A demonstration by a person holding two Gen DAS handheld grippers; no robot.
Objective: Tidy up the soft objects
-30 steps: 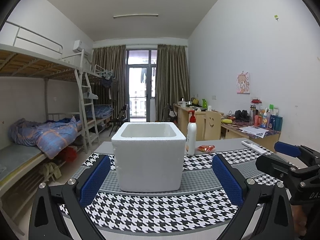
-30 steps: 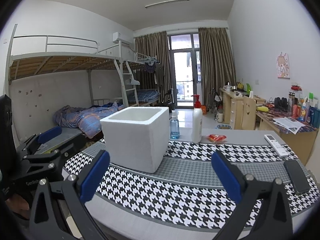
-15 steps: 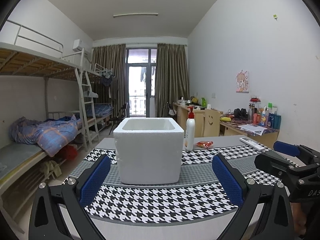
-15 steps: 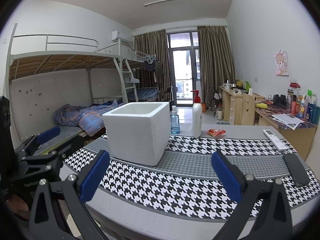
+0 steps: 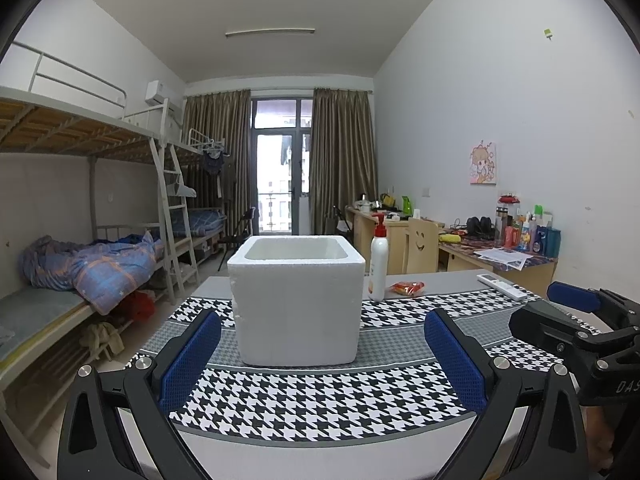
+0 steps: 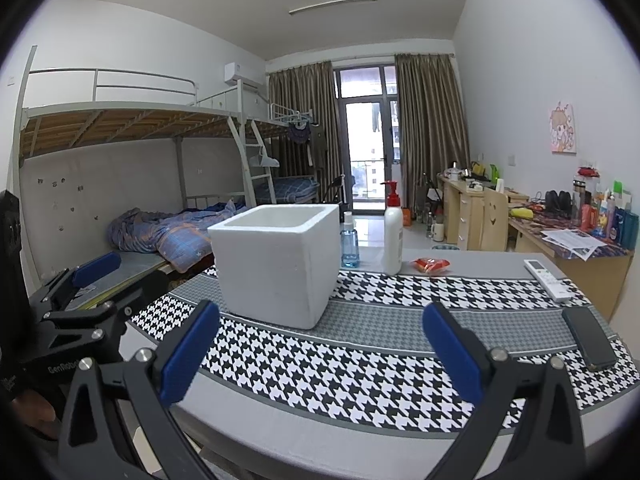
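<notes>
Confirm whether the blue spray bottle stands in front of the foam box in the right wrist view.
No: the blue spray bottle stands behind the white foam box, next to the pump bottle.

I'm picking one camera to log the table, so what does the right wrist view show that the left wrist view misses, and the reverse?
Only the right wrist view shows the small clear bottle of blue liquid and the dark phone. Only the left wrist view shows the open right gripper from the side. Both share the white foam box, the white pump bottle with a red top, the red snack packet, the white remote and the houndstooth tablecloth.
</notes>
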